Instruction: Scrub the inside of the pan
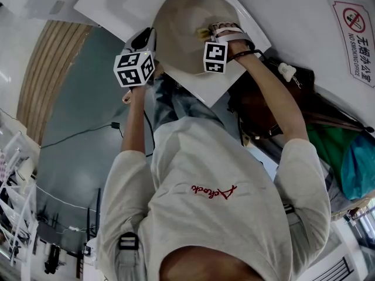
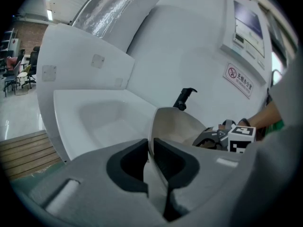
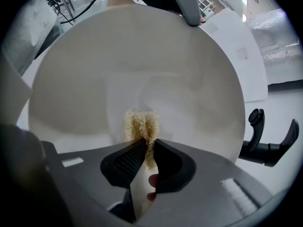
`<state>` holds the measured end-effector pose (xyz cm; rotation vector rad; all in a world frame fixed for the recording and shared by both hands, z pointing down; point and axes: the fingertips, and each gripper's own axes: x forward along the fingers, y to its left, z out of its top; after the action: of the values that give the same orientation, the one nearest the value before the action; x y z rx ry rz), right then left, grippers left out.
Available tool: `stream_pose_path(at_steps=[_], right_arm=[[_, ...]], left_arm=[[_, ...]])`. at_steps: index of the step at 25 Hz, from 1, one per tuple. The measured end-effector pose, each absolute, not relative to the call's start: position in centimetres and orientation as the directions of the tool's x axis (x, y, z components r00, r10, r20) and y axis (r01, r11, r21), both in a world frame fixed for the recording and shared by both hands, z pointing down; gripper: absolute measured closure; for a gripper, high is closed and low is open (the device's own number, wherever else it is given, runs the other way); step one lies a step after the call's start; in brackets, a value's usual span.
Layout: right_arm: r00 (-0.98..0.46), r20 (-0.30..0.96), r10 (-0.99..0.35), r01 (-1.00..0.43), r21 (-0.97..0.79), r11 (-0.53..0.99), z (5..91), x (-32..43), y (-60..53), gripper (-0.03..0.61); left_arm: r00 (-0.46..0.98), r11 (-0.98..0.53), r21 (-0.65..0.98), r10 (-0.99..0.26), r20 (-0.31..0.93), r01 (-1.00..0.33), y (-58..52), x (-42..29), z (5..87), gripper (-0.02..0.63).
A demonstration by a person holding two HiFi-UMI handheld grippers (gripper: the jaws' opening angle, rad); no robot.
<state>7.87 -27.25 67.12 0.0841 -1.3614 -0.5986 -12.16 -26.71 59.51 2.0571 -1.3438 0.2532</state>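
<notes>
Right gripper view: right gripper (image 3: 147, 148) clenched on tan fibrous scrub pad (image 3: 140, 123); pad tip meets pan (image 3: 142, 56) interior, which spreads toward 12 o'clock. Left gripper (image 2: 150, 150) clamps pan rim at 12 o'clock; scrubbing likely falls to right gripper

White sink (image 2: 102, 119), black faucet (image 2: 184, 98), no-smoking sign (image 1: 355, 38), wooden floor strip (image 1: 44, 81), black cable (image 1: 76, 134)

Right hand-held gripper (image 3: 147, 148): jaws clamped on tan fibrous scrubber (image 3: 140, 123), tuft touching the pale inside of the pan (image 3: 142, 56). Grey piece (image 3: 184, 4) at rim, 12 o'clock. Black fitting (image 3: 267, 148), possibly a tap, 4 o'clock.
</notes>
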Motion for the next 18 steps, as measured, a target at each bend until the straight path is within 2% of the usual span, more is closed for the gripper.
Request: stream_pose_path(at_steps=[18], right_arm=[[0.074,0.948,-0.31,0.437,0.248,0.864,68.7,6.4,-21.8,0.509]], left_arm=[[0.46,-0.261,0.428,-0.753,0.471,-0.865,-26.6,-12.0,59.0,0.577]])
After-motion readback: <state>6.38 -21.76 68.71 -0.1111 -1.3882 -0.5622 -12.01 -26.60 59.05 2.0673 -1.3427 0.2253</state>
